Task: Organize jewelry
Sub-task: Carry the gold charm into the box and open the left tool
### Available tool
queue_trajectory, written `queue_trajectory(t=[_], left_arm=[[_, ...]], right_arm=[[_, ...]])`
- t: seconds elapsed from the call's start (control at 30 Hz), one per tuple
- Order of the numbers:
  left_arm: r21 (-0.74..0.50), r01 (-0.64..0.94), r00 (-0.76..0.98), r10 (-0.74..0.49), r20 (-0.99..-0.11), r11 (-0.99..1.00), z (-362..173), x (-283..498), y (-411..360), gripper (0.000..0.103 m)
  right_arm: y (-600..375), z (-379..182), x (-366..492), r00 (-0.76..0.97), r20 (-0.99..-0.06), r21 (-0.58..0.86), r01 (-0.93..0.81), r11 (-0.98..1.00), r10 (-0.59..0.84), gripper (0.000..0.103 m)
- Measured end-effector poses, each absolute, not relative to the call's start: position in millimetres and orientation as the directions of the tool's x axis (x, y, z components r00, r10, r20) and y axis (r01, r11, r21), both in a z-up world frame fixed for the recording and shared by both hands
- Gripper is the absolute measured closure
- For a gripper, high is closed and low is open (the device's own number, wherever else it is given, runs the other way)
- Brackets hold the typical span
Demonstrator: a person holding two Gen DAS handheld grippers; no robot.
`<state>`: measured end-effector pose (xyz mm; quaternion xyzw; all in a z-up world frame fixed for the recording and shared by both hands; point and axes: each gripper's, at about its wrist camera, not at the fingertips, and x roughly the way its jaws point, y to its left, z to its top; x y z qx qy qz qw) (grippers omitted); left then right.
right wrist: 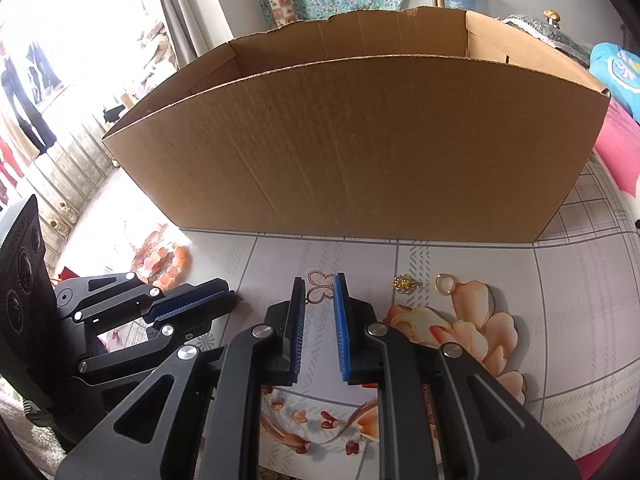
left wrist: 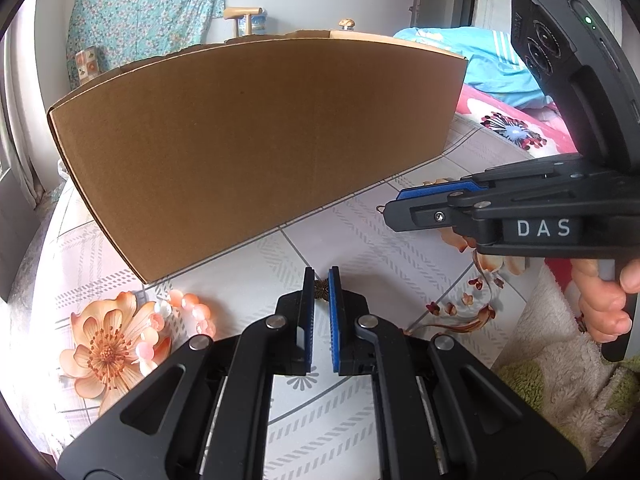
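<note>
My left gripper [left wrist: 321,280] is shut on a small bronze flower-shaped piece [left wrist: 321,289], held between its tips just above the tablecloth; it also shows in the right wrist view [right wrist: 228,294]. My right gripper [right wrist: 319,290] is closed on a gold butterfly-shaped brooch [right wrist: 320,286] that sticks out past its tips; it shows in the left wrist view [left wrist: 390,208] with a thin wire loop at its tip. An open cardboard box [left wrist: 256,140] stands behind both grippers [right wrist: 360,148]. A peach bead bracelet [left wrist: 192,308] lies left of the left gripper.
A yellow gem ornament [right wrist: 406,283] and a gold ring [right wrist: 444,283] lie on the flowered tablecloth [right wrist: 560,300] right of the right gripper. The bracelet shows in the right wrist view [right wrist: 170,264]. A fuzzy towel [left wrist: 560,380] lies at the table's right edge.
</note>
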<state>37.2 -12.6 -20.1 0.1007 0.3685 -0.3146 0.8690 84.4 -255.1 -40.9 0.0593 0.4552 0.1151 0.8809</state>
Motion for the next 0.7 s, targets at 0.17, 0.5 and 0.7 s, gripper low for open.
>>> queue_trajectory(t=[0.17, 0.5, 0.7], left_arm=[[-0.073, 0.622, 0.53, -0.488, -0.693, 0.779, -15, 37, -7, 0.097], [-0.138, 0.661, 0.524, -0.586, -0.618, 0.737, 36, 28, 0, 0.097], [-0.296, 0.678, 0.47, -0.706, -0.53, 0.673, 95, 63, 12, 0.097]], right_arm=[[-259, -36, 80, 0.572, -0.774, 0.228, -0.149, 0.962, 0.272, 0.089], [-268, -1, 62, 0.626, -0.707, 0.27, -0.192, 0.944, 0.329, 0.089], [-275, 47, 61, 0.682, -0.612, 0.293, -0.277, 0.915, 0.402, 0.089]])
